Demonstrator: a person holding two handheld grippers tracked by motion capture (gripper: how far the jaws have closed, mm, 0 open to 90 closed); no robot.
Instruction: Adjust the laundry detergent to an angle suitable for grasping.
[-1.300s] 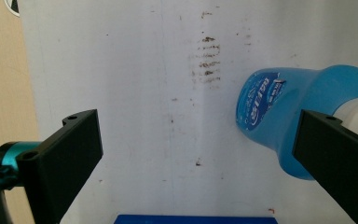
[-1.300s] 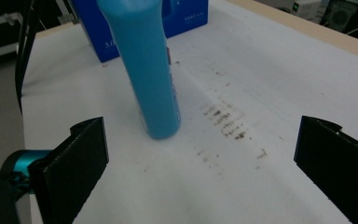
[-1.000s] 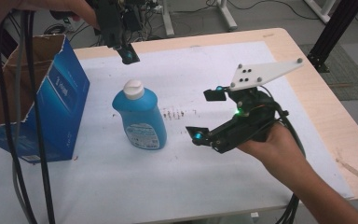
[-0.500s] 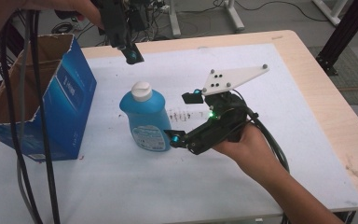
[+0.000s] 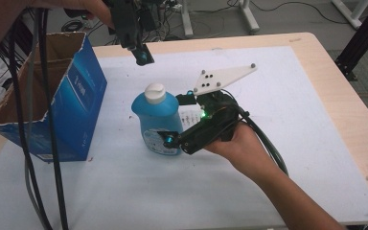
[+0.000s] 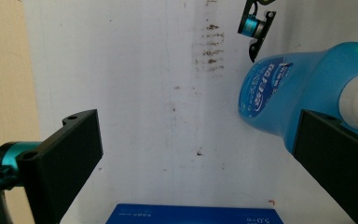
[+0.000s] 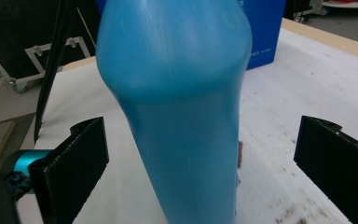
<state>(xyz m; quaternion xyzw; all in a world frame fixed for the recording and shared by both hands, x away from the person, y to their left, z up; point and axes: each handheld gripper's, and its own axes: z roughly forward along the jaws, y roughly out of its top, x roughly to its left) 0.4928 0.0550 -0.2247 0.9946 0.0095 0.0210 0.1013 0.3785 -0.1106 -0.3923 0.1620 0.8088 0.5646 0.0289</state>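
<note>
Between spread jaws, smooth blue plastic bottle [image 7: 182,116]

A light wooden tabletop [image 5: 316,72] fills most of the high view, with a white sheet [image 5: 278,158] covering nearly all of it and leaving bare wood along the far and right edges. The sheet is marked with small brown stains [image 6: 209,46] near its middle. Beyond the far edge lies a grey floor [image 5: 287,17] crossed by black cables [image 5: 220,9], with white stand legs [image 5: 247,17] on it. A black metal frame post [image 5: 364,38] slants past the far right corner. The light is even and soft.
</note>
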